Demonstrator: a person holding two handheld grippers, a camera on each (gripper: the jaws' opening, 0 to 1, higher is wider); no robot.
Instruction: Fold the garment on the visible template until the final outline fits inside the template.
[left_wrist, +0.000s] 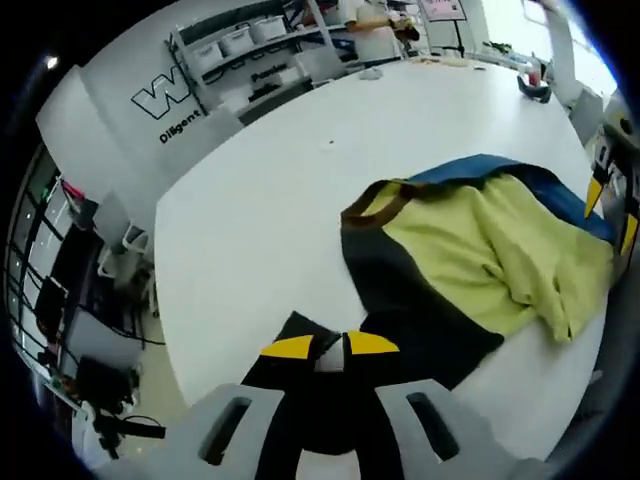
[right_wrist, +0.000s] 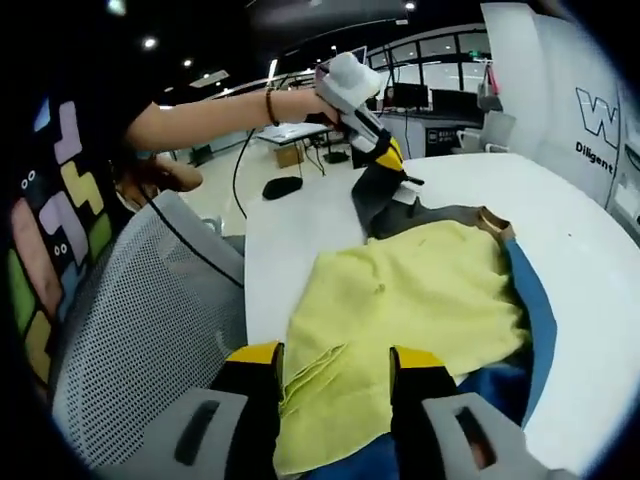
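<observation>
garment (left_wrist: 470, 270) is a colour-block sweatshirt: yellow panels, a dark grey-black part, blue edges and a brown collar band, lying rumpled on the white table (left_wrist: 270, 200).

left gripper (left_wrist: 331, 347): its yellow-tipped jaws are clenched on a dark corner of the garment, which sits right between the tips and runs back under them. from the right gripper view you can see that same left gripper (right_wrist: 385, 155) out ahead at the far end of the garment, holding the dark corner lifted off the table, with a person's bare arm (right_wrist: 215, 115) and bracelet behind it.

right gripper (right_wrist: 333, 362): jaws stand apart, with the near yellow edge of the garment lying between and just below them. can't tell if they're actually touching the cloth.

a grey mesh chair back (right_wrist: 150, 320) is just left of the right gripper, beside the table edge. shelving with bins (left_wrist: 260, 45) is well beyond the left gripper.
</observation>
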